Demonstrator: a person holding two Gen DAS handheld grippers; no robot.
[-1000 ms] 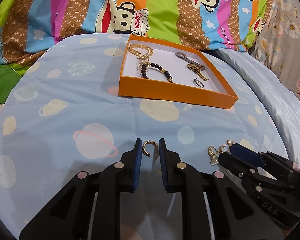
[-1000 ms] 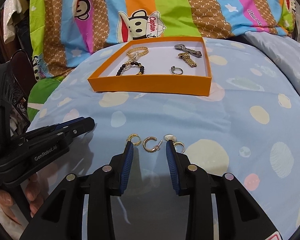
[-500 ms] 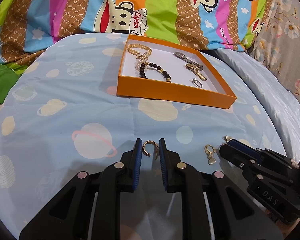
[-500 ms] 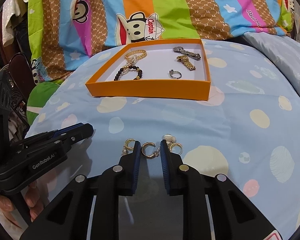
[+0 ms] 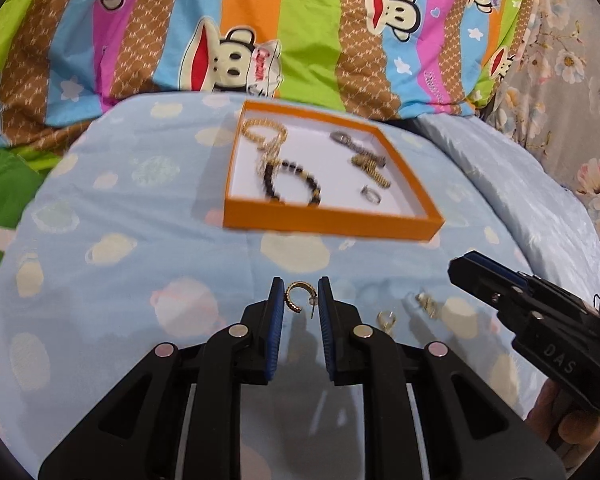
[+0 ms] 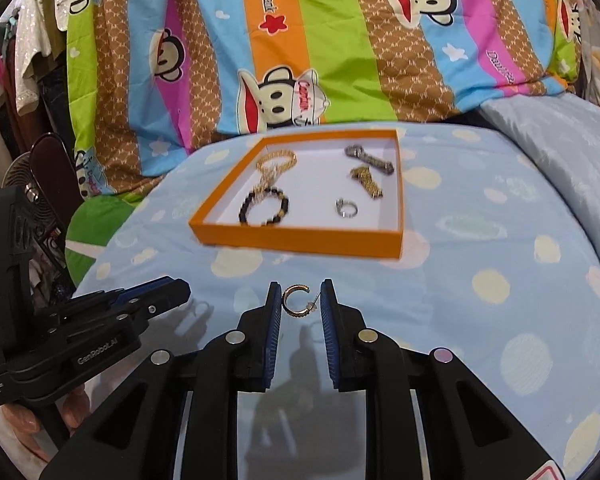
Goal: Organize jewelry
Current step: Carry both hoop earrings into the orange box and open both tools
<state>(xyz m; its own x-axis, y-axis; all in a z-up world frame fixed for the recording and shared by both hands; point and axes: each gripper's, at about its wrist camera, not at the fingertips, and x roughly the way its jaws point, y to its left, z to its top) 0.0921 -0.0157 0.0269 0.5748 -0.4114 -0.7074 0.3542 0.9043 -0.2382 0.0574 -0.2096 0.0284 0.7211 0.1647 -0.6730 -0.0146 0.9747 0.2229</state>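
My left gripper (image 5: 299, 300) is shut on a gold hoop earring (image 5: 296, 299) and holds it above the blue bedsheet. My right gripper (image 6: 300, 301) is shut on a second gold hoop earring (image 6: 296, 300), also lifted. The orange tray (image 5: 332, 222) lies ahead; it also shows in the right wrist view (image 6: 300, 242). It holds a gold chain (image 5: 265, 133), a black bead bracelet (image 5: 292, 184), a grey bracelet (image 5: 354, 145), a gold strap (image 5: 370, 170) and a silver ring (image 5: 371, 195). Two small gold earrings (image 5: 386, 319) (image 5: 426, 303) lie on the sheet between the grippers.
The bed has a light blue planet-print sheet (image 5: 120, 248). A striped cartoon-monkey quilt (image 5: 260, 28) is piled behind the tray. A floral cloth (image 5: 572, 60) hangs at the right. Clothes and a fan (image 6: 20, 172) stand off the bed's left side.
My right gripper closed on the hoop earring and lifted it off the sheet. Both grippers rose with their earrings, leaving two small earrings on the sheet.
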